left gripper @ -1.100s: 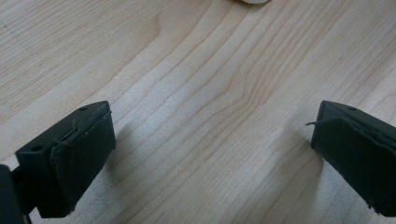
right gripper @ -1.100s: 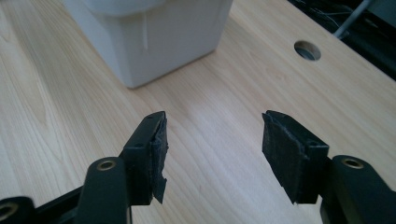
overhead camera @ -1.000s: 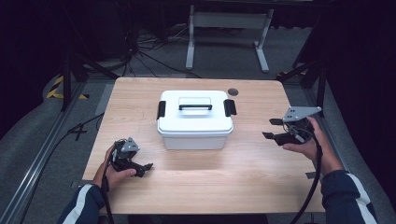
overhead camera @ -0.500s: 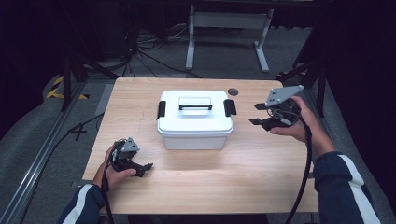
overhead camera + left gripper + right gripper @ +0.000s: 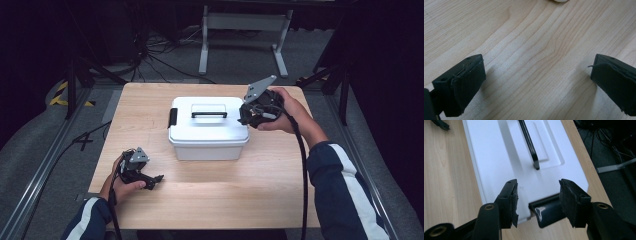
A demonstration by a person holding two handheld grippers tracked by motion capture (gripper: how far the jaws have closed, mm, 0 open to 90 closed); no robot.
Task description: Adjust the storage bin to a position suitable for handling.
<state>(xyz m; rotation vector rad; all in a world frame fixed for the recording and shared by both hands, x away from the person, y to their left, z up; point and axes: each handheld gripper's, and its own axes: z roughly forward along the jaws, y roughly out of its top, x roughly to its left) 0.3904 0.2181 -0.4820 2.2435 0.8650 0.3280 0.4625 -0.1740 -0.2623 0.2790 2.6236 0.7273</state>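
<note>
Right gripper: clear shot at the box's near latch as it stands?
Probably yes. The right gripper is open, its jaws astride the black latch at the end of the white box, with nothing between them.

Beyond the far edge of the wooden table (image 5: pixel 150 107), a grey metal stand (image 5: pixel 243 30) rises from the floor, black cables (image 5: pixel 155 60) sprawl to its left, and yellow-black hazard tape (image 5: pixel 67 95) lies left of the table.

Light wooden table (image 5: pixel 260 185), white latched box (image 5: pixel 208 130) directly on its middle.
</note>
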